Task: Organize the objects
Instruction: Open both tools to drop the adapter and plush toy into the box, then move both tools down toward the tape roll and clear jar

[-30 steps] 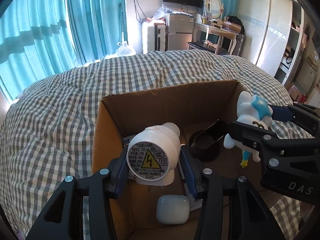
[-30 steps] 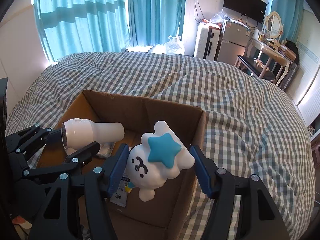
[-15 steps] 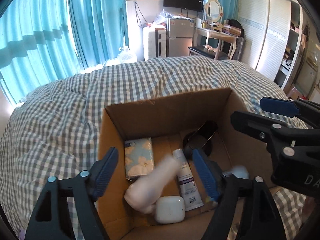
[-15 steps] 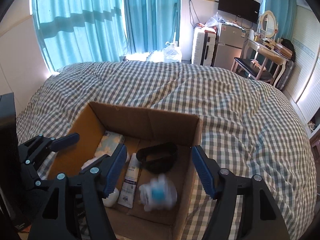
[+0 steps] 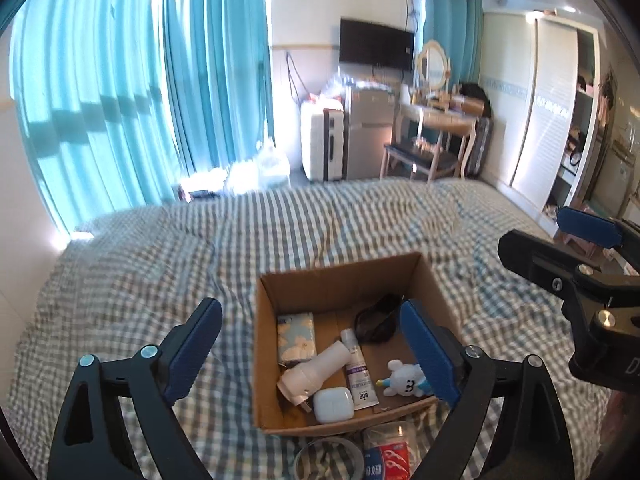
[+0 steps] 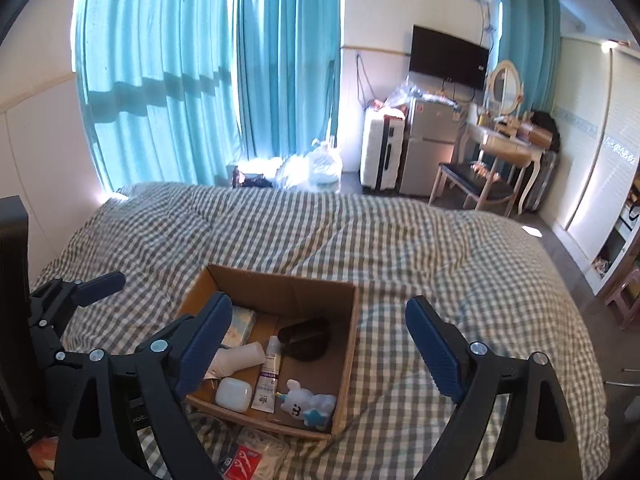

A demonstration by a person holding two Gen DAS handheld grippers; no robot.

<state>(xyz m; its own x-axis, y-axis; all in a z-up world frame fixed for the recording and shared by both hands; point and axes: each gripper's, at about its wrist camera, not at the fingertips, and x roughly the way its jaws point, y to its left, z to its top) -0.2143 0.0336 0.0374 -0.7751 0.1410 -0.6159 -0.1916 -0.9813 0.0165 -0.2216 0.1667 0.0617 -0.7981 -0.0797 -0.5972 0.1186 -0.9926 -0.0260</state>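
An open cardboard box sits on the checked bed. Inside lie a white plug-in device, a white and blue plush toy, a white case, a cream tube, a tissue pack and a black pouch. My left gripper is open and empty, high above the box. My right gripper is open and empty above the box; it also shows in the left wrist view.
A clear packet with a red label and a clear round lid lie on the bed in front of the box. The checked duvet spreads all around. Curtains, a suitcase, a fridge and a dressing table stand beyond.
Both grippers opened and dropped their loads into the box: the white device from the left, the plush toy from the right. Both then rose and pulled back from the box.
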